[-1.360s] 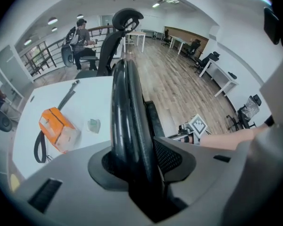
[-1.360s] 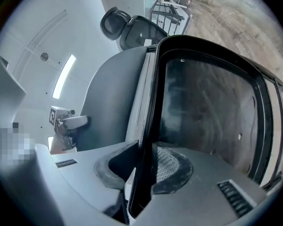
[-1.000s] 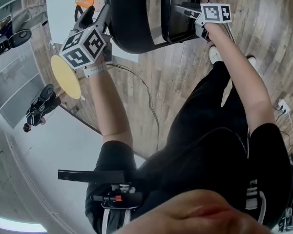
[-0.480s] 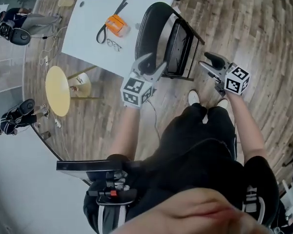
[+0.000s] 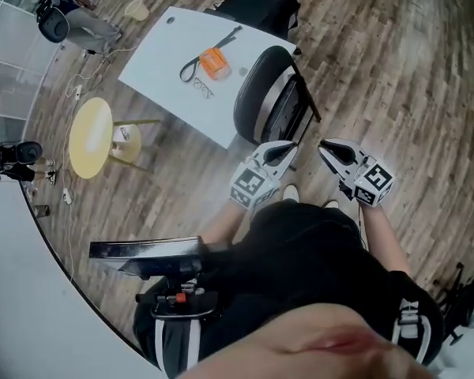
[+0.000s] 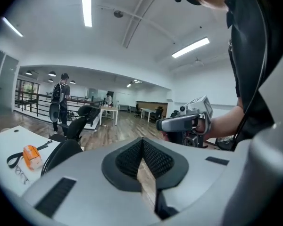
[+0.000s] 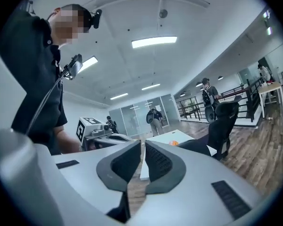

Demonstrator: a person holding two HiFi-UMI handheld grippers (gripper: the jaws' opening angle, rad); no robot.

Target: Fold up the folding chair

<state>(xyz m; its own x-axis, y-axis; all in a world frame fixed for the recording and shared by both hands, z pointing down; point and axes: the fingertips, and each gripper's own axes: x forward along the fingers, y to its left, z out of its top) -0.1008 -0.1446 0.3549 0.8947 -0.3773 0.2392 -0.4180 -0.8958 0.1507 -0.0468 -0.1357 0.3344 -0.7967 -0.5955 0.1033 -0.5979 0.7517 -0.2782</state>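
Presently, in order:

- **Round yellow stool**: well apart from the work.
- **White table**: an orange item lies on it.
- **Folding chair**: stands just beside the table's near edge, with seat and back seemingly flat together. Judged stiff, fairly heavy and tippy on edge. The padding looks slippery, so take it by the metal frame's side tubes.
- **Left gripper**: just closed, pads together, empty.
- **Right gripper**: just been closing, a slim gap showing, nothing between.
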